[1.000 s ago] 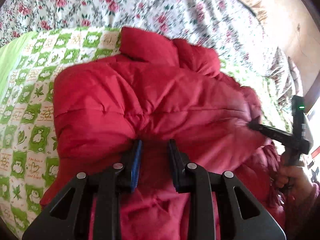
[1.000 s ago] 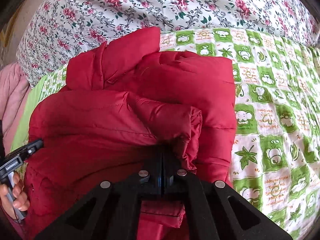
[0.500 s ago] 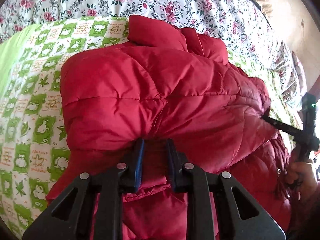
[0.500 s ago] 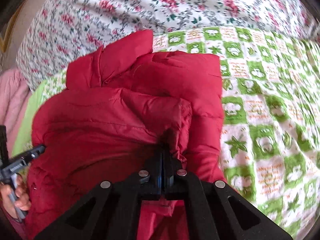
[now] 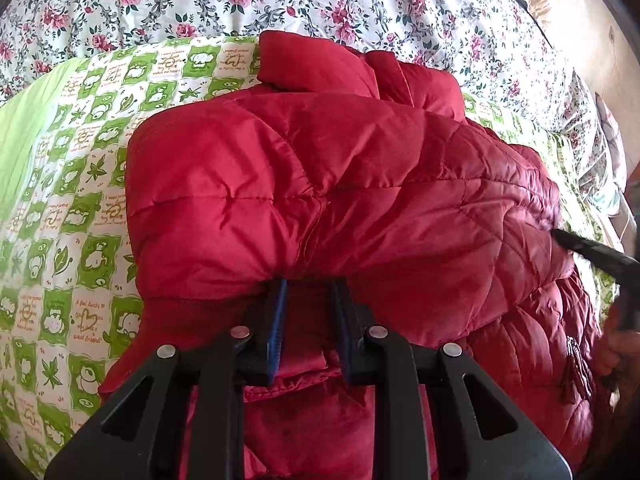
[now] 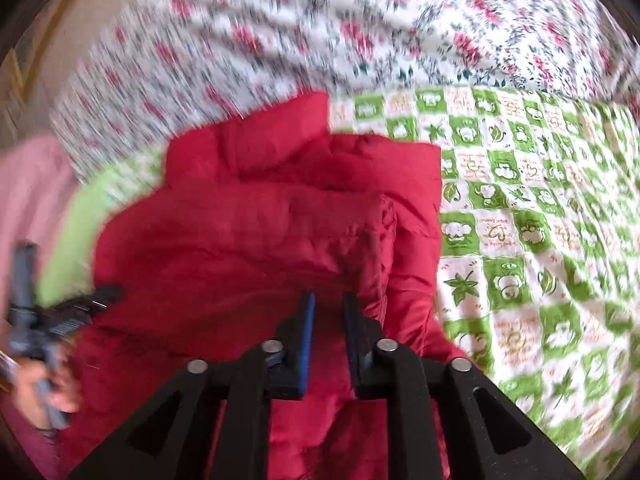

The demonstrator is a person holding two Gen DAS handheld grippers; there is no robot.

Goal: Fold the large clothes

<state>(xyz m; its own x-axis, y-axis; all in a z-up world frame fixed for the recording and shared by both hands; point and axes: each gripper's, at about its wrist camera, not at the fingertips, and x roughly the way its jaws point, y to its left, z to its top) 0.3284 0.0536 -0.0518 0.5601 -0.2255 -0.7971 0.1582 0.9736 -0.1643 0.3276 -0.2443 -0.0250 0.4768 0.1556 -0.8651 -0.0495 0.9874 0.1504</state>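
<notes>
Jacket (image 6: 248, 240) released | right hand-held gripper (image 6: 329, 300) jaws just opened, lifted clear

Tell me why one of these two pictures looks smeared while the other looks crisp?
Right wrist view: motion blur streaks the floral sheet and green checked blanket, while the right tool fixed to the camera stays sharp. Left wrist view: crisp, daylight sheen on the red jacket. Both bulge at the edges from the fisheye lens.
</notes>
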